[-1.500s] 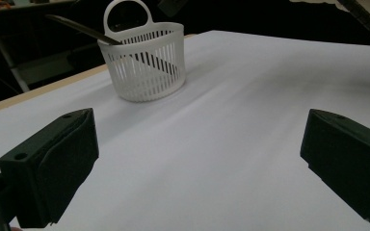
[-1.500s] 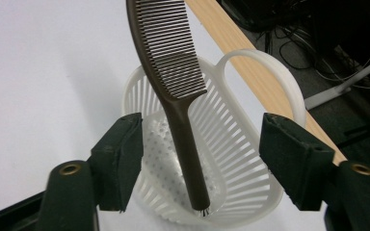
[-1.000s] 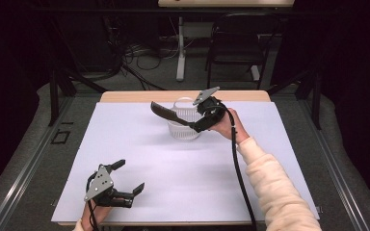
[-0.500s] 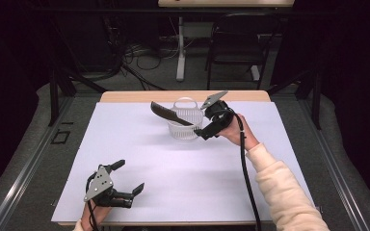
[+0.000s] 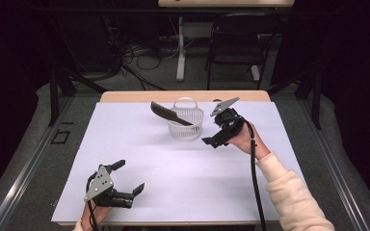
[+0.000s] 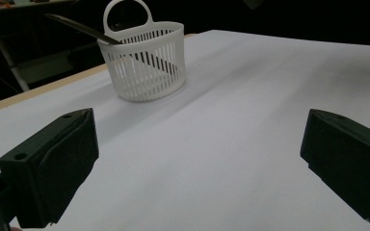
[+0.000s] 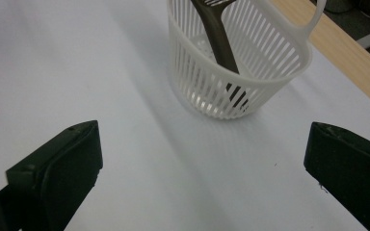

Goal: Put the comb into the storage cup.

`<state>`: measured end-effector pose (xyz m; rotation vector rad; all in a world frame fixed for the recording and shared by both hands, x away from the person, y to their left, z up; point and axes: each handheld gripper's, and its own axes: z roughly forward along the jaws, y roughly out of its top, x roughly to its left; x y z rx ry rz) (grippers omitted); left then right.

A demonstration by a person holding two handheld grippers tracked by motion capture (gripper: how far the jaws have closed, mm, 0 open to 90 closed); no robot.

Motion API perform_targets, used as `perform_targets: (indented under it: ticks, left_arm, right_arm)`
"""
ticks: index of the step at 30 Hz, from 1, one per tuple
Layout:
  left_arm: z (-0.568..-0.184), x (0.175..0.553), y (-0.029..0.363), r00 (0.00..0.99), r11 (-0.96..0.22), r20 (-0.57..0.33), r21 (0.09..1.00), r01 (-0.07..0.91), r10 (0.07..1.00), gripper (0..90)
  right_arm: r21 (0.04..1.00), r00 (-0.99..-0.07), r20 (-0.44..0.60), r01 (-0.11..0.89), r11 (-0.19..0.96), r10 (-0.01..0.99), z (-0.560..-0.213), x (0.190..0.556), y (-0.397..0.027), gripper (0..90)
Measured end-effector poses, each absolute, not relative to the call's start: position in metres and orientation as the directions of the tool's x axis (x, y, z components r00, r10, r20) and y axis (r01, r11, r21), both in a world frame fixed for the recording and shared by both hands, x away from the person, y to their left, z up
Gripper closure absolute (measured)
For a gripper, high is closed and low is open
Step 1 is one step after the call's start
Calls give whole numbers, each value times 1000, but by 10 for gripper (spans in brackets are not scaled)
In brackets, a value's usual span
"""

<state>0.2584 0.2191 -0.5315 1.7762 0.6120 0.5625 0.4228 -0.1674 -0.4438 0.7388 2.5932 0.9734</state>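
- A white slatted basket (image 5: 185,126) with a loop handle stands toward the far middle of the bench (image 5: 125,120), on its white cover.
- A dark comb (image 5: 169,114) leans in the basket, one end down inside, the other slanting up past the rim to the far left.
- The right tongs (image 5: 211,142) are held just right of the basket, apart from it, with the jaws spread wide and nothing between them; the right gripper view shows the basket (image 7: 236,62) and comb (image 7: 219,36) just ahead of them.
- The left tongs (image 5: 131,177) rest at the near left of the bench, well apart from the basket, jaws spread and empty.
- In the left gripper view, the basket (image 6: 144,62) stands far off.
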Motion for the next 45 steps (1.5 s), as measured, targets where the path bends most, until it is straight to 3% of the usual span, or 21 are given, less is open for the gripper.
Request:
perform_targets:
  ticks: [45]
  left_arm:
    - [-531, 258, 219, 752, -247, 71, 961, 124, 655, 0]
  right_arm:
    - [631, -782, -47, 459, 625, 622, -479, 350, -233, 0]
